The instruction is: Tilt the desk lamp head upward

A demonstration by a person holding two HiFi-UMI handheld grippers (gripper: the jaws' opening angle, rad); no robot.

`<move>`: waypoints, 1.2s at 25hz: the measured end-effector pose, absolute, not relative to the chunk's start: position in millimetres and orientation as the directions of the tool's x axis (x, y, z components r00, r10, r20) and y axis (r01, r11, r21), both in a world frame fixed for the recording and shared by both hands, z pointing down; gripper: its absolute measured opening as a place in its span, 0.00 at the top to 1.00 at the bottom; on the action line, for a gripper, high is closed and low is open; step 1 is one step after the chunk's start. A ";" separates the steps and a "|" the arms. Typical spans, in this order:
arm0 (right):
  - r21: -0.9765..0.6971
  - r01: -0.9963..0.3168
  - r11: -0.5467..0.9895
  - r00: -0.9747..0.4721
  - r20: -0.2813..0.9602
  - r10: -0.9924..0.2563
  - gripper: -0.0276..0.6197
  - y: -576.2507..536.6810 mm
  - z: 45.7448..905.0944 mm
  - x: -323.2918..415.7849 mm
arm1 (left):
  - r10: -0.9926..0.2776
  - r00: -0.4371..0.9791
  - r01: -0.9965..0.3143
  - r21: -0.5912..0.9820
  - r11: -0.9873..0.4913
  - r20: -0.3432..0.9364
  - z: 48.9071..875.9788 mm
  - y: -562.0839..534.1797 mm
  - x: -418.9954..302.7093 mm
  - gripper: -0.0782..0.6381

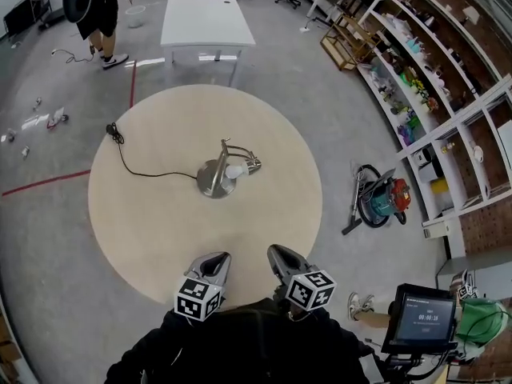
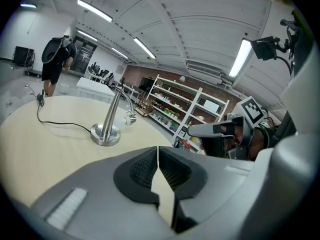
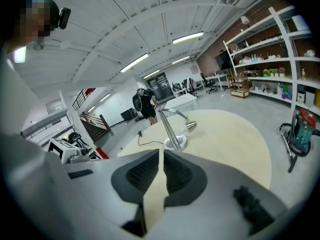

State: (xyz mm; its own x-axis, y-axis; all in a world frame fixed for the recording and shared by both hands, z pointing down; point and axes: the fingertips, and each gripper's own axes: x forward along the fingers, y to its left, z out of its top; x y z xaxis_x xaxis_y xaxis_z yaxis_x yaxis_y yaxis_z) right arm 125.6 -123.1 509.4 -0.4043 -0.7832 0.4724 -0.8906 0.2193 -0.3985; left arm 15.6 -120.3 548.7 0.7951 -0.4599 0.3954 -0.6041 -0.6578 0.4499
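A silver desk lamp (image 1: 218, 174) stands near the middle of the round beige table (image 1: 144, 230), its head (image 1: 244, 168) bent down toward the tabletop. The lamp also shows in the left gripper view (image 2: 107, 129) and the right gripper view (image 3: 172, 129). Its black cord (image 1: 132, 162) trails to the table's left edge. My left gripper (image 1: 214, 264) and right gripper (image 1: 282, 258) hang over the near edge of the table, well short of the lamp. Both are shut with nothing between the jaws.
A white table (image 1: 206, 24) stands beyond the round one. A person (image 1: 100, 10) stands at the far left. Shelving (image 1: 448, 94) lines the right side, with a vacuum cleaner (image 1: 380, 198) on the floor beside it. A tablet (image 1: 420, 318) sits at the lower right.
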 end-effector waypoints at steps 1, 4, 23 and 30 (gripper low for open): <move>-0.409 -0.883 0.229 -0.419 0.470 -0.777 0.94 -131.2 512.7 123.6 | -0.469 0.791 -0.610 0.447 -0.654 0.394 549.8 -126.0 13.3 0.87; -0.459 -0.855 0.242 -0.462 0.458 -0.760 0.94 -161.1 529.2 120.0 | -0.501 0.771 -0.636 0.431 -0.640 0.394 555.5 -146.5 6.0 0.87; -0.719 -0.690 0.087 -0.492 0.377 -0.784 0.60 -344.5 619.7 180.1 | -0.713 0.489 -0.844 0.067 -0.531 0.503 590.0 -319.5 8.2 0.70; -0.777 -0.628 0.049 -0.532 0.383 -0.755 0.49 -371.1 646.4 166.8 | -0.648 0.449 -0.835 0.029 -0.550 0.615 652.6 -346.7 32.3 0.55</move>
